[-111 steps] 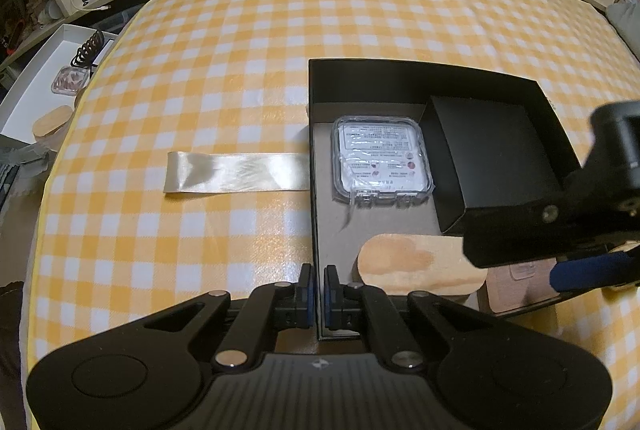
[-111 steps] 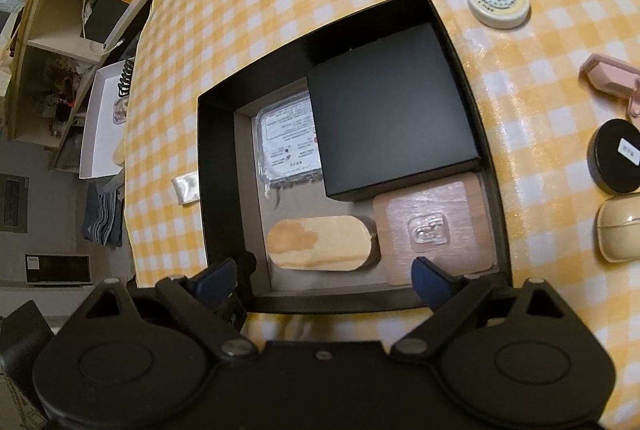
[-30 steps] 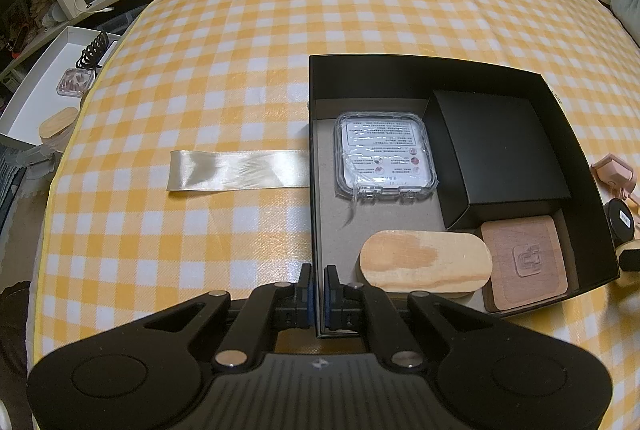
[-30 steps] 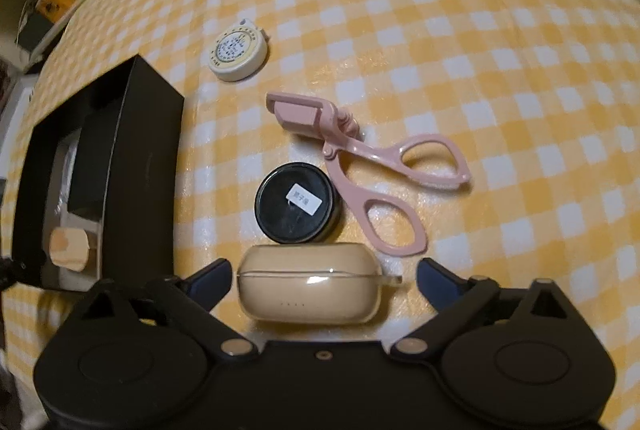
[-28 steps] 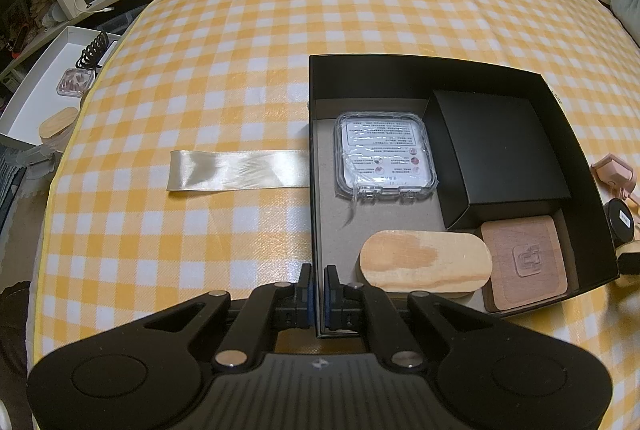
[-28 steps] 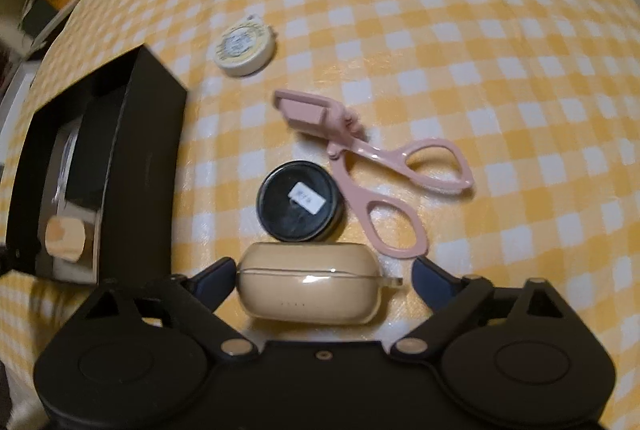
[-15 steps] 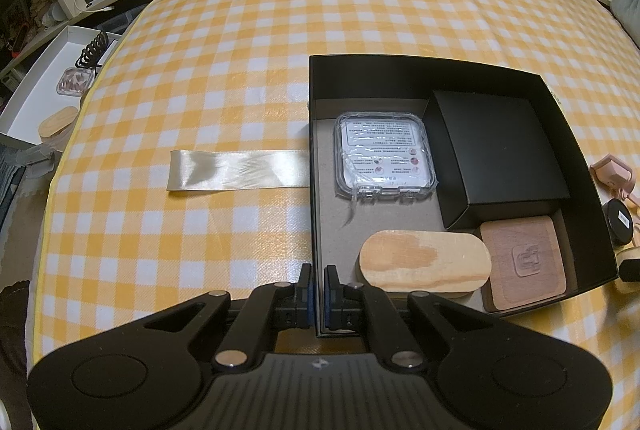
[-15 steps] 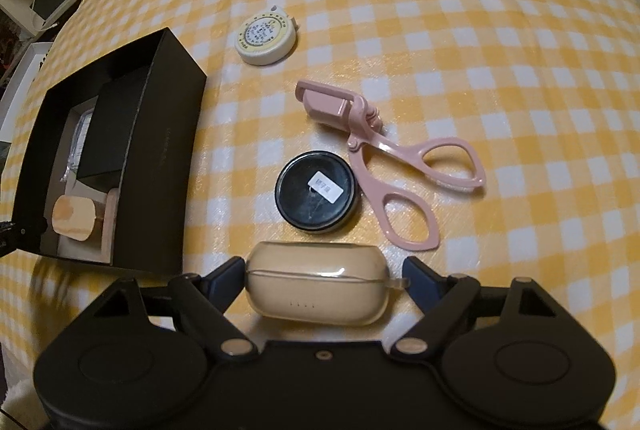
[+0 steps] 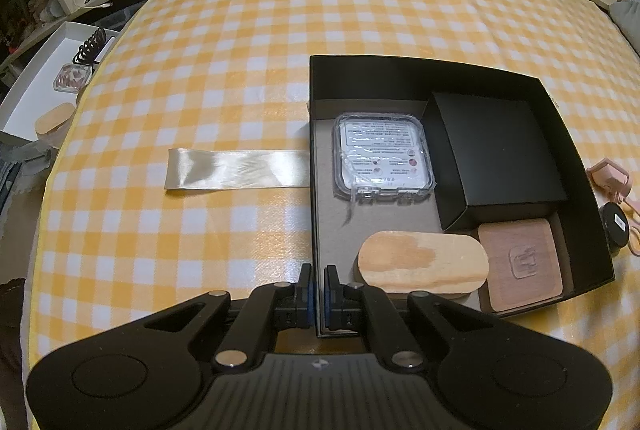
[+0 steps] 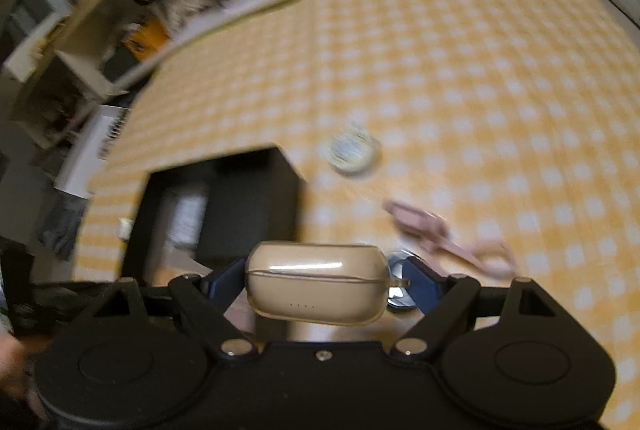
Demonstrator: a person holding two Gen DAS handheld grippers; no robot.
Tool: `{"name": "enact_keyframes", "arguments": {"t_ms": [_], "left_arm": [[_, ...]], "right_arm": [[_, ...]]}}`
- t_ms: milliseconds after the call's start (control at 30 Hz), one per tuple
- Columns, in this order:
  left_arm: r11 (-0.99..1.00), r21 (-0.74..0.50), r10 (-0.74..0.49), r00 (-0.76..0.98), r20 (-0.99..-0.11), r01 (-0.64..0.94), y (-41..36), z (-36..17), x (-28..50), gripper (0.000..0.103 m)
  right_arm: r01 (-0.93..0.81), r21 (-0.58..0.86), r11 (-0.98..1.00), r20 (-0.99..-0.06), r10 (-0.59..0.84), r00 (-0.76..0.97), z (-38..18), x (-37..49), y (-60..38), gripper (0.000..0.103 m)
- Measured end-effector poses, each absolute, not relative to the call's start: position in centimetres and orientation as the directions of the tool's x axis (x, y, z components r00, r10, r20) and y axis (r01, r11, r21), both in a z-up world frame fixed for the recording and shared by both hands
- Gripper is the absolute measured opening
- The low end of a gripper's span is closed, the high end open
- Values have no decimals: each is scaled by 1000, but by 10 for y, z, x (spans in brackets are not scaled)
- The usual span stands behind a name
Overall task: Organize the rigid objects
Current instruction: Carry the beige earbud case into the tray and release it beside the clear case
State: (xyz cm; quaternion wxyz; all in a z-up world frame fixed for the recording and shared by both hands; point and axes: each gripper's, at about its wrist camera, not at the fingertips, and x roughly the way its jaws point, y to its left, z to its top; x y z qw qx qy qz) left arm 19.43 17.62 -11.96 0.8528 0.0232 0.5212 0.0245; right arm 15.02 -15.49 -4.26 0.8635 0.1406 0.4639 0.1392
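Observation:
My right gripper is shut on a beige earbuds case and holds it in the air above the table; this view is motion-blurred. The open black box holds a clear plastic case, a smaller black box, an oval wooden lid and a square wooden coaster. My left gripper is shut on the black box's near left wall. The box also shows in the right wrist view.
A pink eyelash curler, a black round tin and a white round tape measure lie on the yellow checked cloth right of the box. A satin ribbon lies left of it. Shelves ring the table.
My right gripper closed on the beige earbuds case and lifted it off the cloth, swinging up and toward the box. The left gripper and box stayed still.

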Motion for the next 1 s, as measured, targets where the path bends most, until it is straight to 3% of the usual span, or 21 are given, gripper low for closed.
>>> {"name": "enact_keyframes", "arguments": {"t_ms": [233,533,867,1000], "left_arm": [[998,58,61,457,-888,-21,175,-119,194,5],[999,31,41,458,-888,-31,181,-116,192,5],[999,17,33,464,-885,-38,181,-115,192,5],[999,20,36,465,-885,-40,181,-115,193,5]], "right_arm": [[-136,462,876,-757,470,453,-49,178,-86,86],[-122,473,872,-787,481,386,-70,199,-12,86],[-122,484,867,-785,491,377,-79,207,13,88],[-118,479,870,-794,487,364,-81,206,9,84]]}}
